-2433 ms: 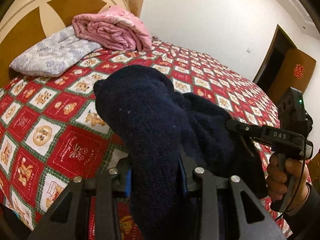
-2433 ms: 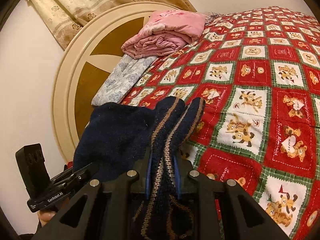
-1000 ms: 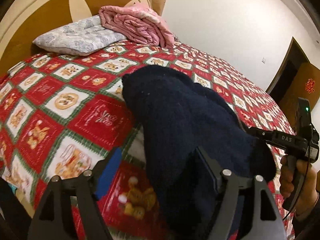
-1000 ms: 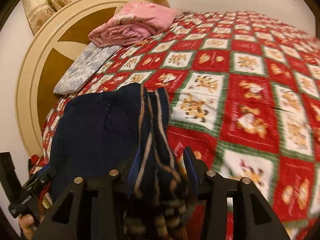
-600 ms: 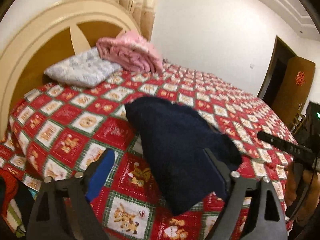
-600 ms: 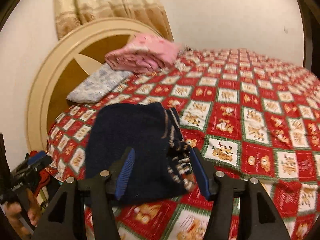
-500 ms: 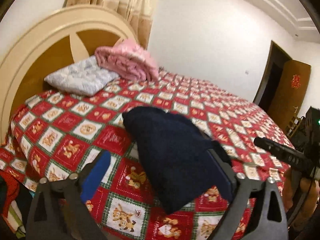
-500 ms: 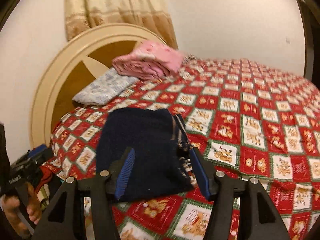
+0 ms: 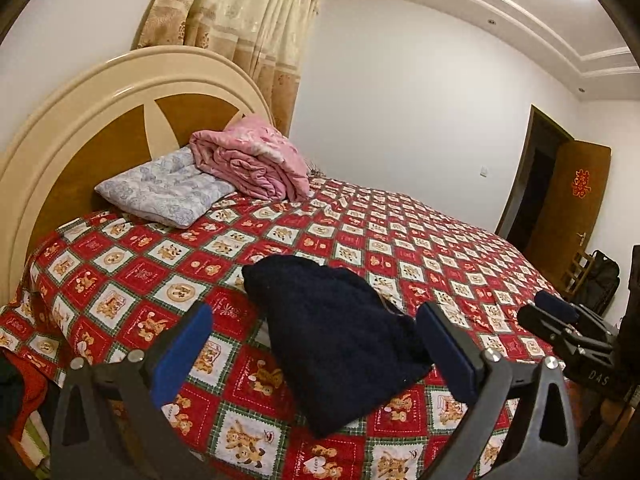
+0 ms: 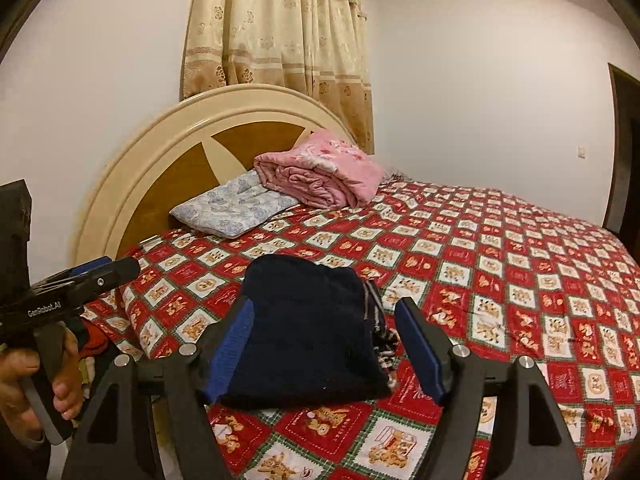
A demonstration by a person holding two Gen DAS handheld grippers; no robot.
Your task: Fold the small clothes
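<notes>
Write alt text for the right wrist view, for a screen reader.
A folded navy knit garment lies flat on a red bear-print bedspread, framed by the right tongs, which are opening and hold nothing. Behind it lie a pale pillow and a rolled pink quilt; the left tongs show at left.

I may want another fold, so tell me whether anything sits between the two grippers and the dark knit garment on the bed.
Nothing visible does. The dark knit garment lies alone on the quilt. The left gripper and right gripper, its jaws opening, both face it directly. The pillow and pink blanket lie far behind.

warm ceiling light, sharp frames, fisheye bending and dark corners.
</notes>
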